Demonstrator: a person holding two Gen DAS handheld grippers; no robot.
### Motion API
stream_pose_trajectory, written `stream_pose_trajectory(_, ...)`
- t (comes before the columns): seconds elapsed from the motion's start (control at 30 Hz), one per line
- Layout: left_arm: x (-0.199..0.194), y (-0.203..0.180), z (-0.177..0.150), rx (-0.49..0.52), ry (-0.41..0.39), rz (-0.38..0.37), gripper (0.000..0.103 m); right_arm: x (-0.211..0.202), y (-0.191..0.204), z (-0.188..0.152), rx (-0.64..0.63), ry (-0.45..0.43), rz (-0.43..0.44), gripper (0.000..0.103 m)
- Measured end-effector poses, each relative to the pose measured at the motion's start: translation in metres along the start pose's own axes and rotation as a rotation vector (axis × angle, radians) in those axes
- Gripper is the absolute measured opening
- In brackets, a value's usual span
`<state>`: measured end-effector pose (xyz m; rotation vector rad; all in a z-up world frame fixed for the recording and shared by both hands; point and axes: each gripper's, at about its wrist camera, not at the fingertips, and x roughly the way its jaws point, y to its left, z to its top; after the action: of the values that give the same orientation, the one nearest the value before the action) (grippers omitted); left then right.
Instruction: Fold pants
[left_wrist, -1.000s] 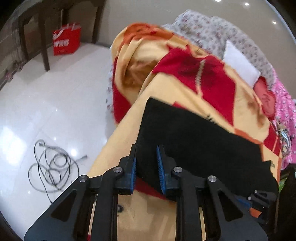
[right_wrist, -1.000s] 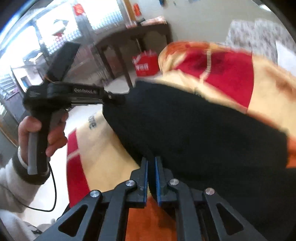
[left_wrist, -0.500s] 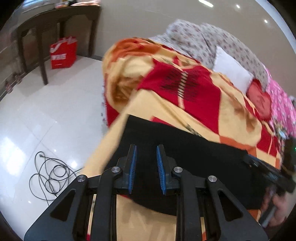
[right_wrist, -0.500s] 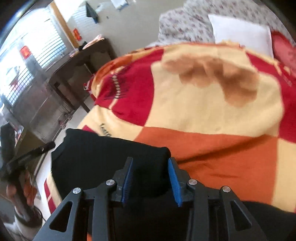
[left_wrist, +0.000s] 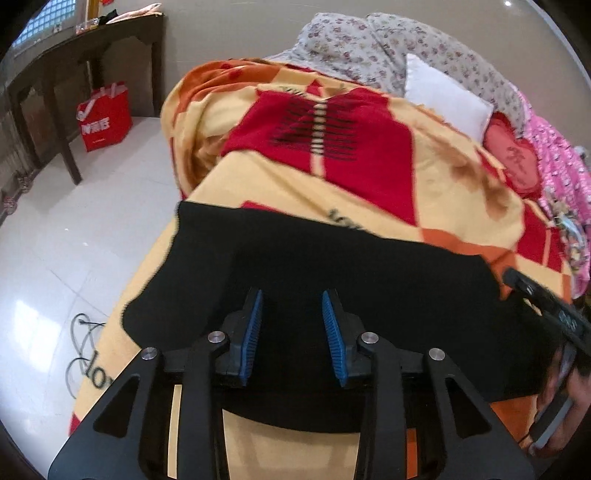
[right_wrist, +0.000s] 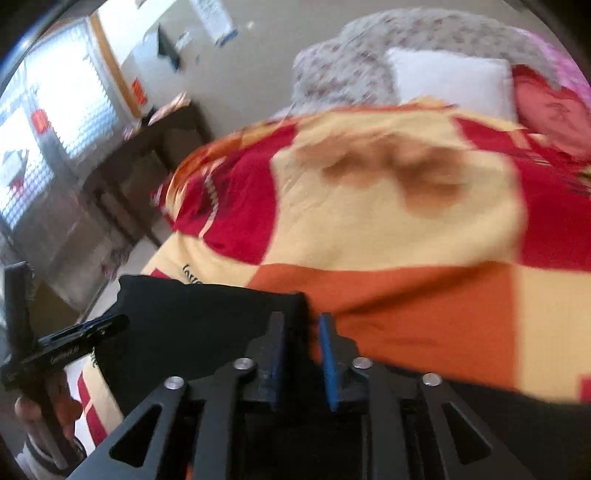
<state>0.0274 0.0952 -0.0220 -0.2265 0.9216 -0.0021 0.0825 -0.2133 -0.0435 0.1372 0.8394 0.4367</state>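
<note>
The black pants (left_wrist: 332, 266) lie folded flat as a wide rectangle on the checked blanket (left_wrist: 369, 192) near the bed's front edge. My left gripper (left_wrist: 291, 293) hovers over their near edge; its jaws are opening, and no cloth is pinched between the blue pads. My right gripper (right_wrist: 302, 316) is over the right end of the pants (right_wrist: 192, 317), jaws closing, with a gap still showing and dark cloth below it. Each wrist view also catches the other gripper, hand-held: the right gripper (left_wrist: 543, 306) and the left gripper (right_wrist: 74, 332).
A white pillow (left_wrist: 443, 96), a floral quilt (left_wrist: 388, 51) and pink bedding (left_wrist: 557, 177) lie at the bed's far end. On the white floor to the left are a red bag (left_wrist: 105, 116), a dark wooden table (left_wrist: 74, 66) and a coiled cable (left_wrist: 83, 343).
The pants, held up between both grippers a second ago, now lie flat on the blanket. Both grippers have let go and drawn back; the left jaws are wider, the right narrower than half a second ago.
</note>
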Motion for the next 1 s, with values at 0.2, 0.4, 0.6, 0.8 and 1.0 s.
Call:
stream_pose_trajectory(0.2, 0.0, -0.044, -0.004, 0.081, 0.022, -0.082, 0.034, -0.115, -0.088, -0.057, 0.155, -0.086, -0.279, 0.037)
stream_pose_trajectory(0.4, 0.011, -0.08, -0.008, 0.116, 0.063, -0.132, 0.034, -0.141, -0.158, -0.086, 0.271, -0.013, -0.412, 0.041)
stream_pose_trajectory(0.6, 0.024, -0.098, -0.014, 0.129, 0.107, -0.104, 0.034, -0.131, -0.164, -0.094, 0.3, -0.083, -0.293, 0.009)
stream_pose_trajectory(0.8, 0.019, -0.107, -0.013, 0.137, 0.11, -0.123, 0.034, -0.182, -0.139, -0.091, 0.239, -0.189, -0.312, 0.009)
stream_pose_trajectory(1.0, 0.029, -0.123, -0.026, 0.177, 0.11, -0.096, 0.034, -0.163, -0.158, -0.107, 0.268, -0.112, -0.435, 0.005)
